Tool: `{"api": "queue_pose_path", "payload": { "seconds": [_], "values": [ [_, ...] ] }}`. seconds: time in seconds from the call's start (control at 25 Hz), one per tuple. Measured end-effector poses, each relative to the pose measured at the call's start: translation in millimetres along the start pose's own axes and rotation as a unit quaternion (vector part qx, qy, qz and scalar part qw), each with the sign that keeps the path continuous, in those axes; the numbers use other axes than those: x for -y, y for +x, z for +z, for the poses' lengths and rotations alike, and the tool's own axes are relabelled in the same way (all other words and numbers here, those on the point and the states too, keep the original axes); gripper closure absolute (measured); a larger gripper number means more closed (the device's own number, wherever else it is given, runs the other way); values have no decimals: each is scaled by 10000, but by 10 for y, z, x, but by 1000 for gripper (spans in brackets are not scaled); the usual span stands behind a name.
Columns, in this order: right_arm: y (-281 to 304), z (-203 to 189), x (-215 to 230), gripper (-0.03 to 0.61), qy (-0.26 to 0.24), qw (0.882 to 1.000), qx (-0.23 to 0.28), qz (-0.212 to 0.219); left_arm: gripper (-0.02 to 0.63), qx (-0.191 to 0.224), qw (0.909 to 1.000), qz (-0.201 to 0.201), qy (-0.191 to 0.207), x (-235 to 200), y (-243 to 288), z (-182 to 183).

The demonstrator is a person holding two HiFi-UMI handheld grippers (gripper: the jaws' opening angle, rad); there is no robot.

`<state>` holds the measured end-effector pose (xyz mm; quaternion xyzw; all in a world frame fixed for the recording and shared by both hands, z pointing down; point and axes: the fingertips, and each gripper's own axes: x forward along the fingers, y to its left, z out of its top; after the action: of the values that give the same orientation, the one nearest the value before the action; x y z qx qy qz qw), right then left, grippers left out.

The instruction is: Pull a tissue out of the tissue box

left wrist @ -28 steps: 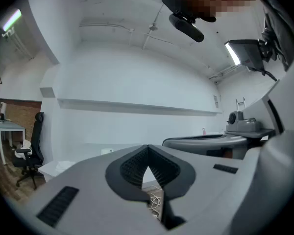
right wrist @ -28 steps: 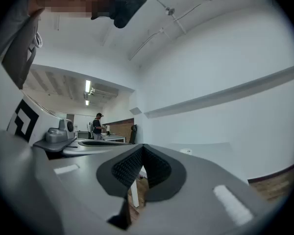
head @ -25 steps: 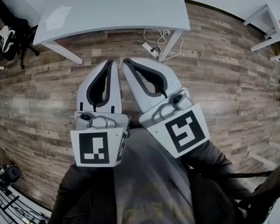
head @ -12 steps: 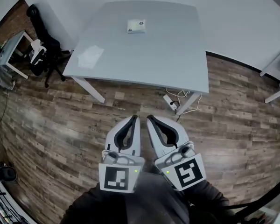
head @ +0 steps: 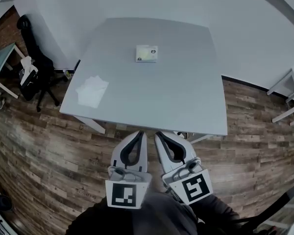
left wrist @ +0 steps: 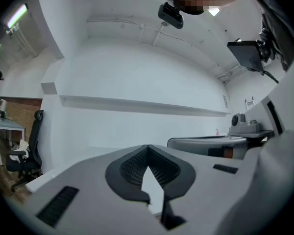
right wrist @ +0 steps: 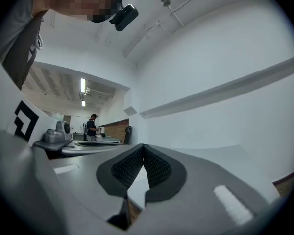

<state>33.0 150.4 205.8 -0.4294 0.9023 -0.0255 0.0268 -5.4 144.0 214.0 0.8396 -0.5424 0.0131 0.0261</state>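
Note:
The tissue box [head: 146, 53] is a small white box near the far middle of the grey table [head: 186, 97]. A loose white tissue [head: 92, 90] lies flat by the table's left edge. Both grippers hang side by side short of the table's near edge, over the wooden floor and far from the box. My left gripper [head: 140, 133] is shut with nothing in it, and its tips meet in the left gripper view [left wrist: 148, 147]. My right gripper [head: 158, 133] is shut and empty too, with its tips together in the right gripper view [right wrist: 143, 146].
A black office chair [head: 32, 67] and a light desk [head: 1, 58] stand left of the table. Another white table [head: 289, 89] is at the right. A white wall runs behind. A person [right wrist: 92, 124] stands far off in the right gripper view.
Both grippers, still shut and side by side, have come closer to the table. The whole tabletop and the tissue box, out of view a second ago, now show.

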Motion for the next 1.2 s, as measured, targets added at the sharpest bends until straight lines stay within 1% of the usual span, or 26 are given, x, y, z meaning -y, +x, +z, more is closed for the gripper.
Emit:
{"api": "queue_pose_path", "payload": {
  "seconds": [0.12, 0.24, 0.4, 0.56, 0.68, 0.76, 0.88, 1.04, 1.12, 1.2],
  "values": [
    [527, 94, 162, 577, -101, 9998, -8, -185, 612, -50, 9996, -273, -5, -374, 359, 47],
    [928, 171, 291, 575, -186, 9993, -64, -318, 612, -139, 9990, -392, -179, -687, 648, 33],
    [1276, 327, 519, 577, -402, 9980, -63, -473, 612, -210, 9974, -575, -381, -873, 992, 0],
    [1557, 415, 897, 577, -505, 9966, 13, -655, 612, -278, 9966, -655, -413, -982, 1373, -52],
    [1773, 366, 1200, 577, -467, 9966, 14, -684, 612, -370, 9968, -612, -368, -1071, 1702, -109],
    [1932, 266, 1417, 577, -339, 9974, -16, -639, 612, -444, 9970, -533, -331, -1132, 1970, -144],
    [2180, 23, 1800, 575, -50, 9985, -138, -529, 612, -578, 9972, -405, -263, -1189, 2446, -236],
    [2513, -295, 2295, 575, 291, 9981, -463, -290, 612, -849, 9957, -326, -165, -1215, 3095, -395],
    [2684, -310, 2483, 575, 336, 9981, -468, -214, 612, -960, 9948, -282, -186, -1258, 3335, -399],
    [2832, -239, 2622, 575, 341, 9984, -422, -177, 612, -969, 9949, -194, -222, -1337, 3504, -337]
  ]
}}
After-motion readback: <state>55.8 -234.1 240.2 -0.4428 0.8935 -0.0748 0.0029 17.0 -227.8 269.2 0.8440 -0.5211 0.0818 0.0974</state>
